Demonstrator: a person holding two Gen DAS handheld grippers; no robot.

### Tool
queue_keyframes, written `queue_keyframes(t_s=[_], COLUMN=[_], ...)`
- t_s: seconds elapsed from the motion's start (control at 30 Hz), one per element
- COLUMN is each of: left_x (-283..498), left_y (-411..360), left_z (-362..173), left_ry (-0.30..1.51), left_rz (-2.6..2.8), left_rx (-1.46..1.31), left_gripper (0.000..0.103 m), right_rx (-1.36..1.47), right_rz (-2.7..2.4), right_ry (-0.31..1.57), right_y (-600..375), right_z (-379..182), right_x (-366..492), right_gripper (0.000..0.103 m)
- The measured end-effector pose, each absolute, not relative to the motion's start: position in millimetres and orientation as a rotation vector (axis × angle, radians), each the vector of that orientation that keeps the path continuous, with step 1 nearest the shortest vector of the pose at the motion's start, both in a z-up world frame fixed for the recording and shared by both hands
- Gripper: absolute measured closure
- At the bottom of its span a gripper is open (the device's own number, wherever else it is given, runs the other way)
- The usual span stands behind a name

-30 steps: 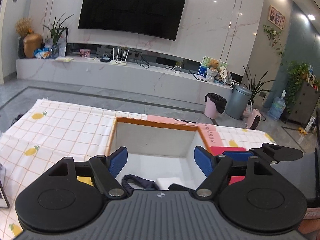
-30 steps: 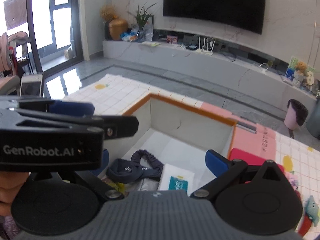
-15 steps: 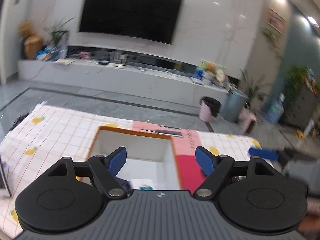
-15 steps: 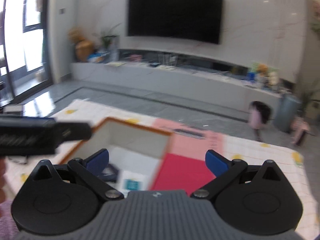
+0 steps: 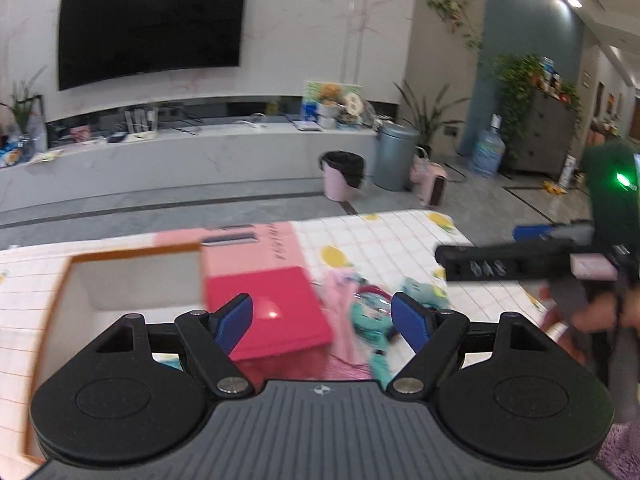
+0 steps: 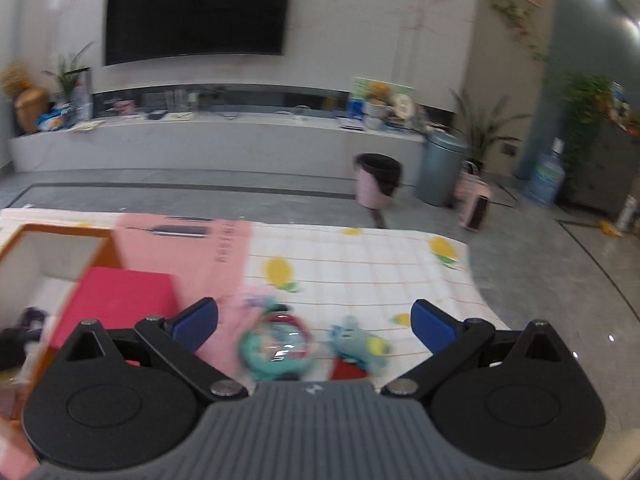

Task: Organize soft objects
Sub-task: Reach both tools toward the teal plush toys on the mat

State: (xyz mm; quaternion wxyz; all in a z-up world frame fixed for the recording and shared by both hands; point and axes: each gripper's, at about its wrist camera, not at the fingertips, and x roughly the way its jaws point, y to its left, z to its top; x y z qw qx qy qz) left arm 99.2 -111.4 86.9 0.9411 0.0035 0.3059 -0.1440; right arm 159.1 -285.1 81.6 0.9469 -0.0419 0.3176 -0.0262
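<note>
A dark television hangs above a long marble shelf; a pink bin and grey bin stand on the floor.

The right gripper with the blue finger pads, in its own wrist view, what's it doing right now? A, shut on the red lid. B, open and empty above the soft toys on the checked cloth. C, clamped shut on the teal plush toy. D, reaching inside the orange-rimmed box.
B: the right gripper has its jaws spread wide with nothing between them, and the blurred teal round toy and blue plush toy lie on the checked cloth beneath.
</note>
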Motion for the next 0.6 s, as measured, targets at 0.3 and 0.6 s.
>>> queue_keyframes(t_s=[0.3,0.6], left_x=[104,117], left_y=[-189,-235], left_z=[-12,-70], left_ry=[0.581,0.551], left_rz=[-0.467,-0.448], left_rx=[0.186,0.322], left_gripper=[0.011,0.011], right_rx=[0.13,0.093], right_rz=[-0.239,-0.176], right_ry=[0.689,0.887], right_y=[-365,-371], right_z=[2,-73], right_x=[228,262], right_gripper=[0.002,0.003])
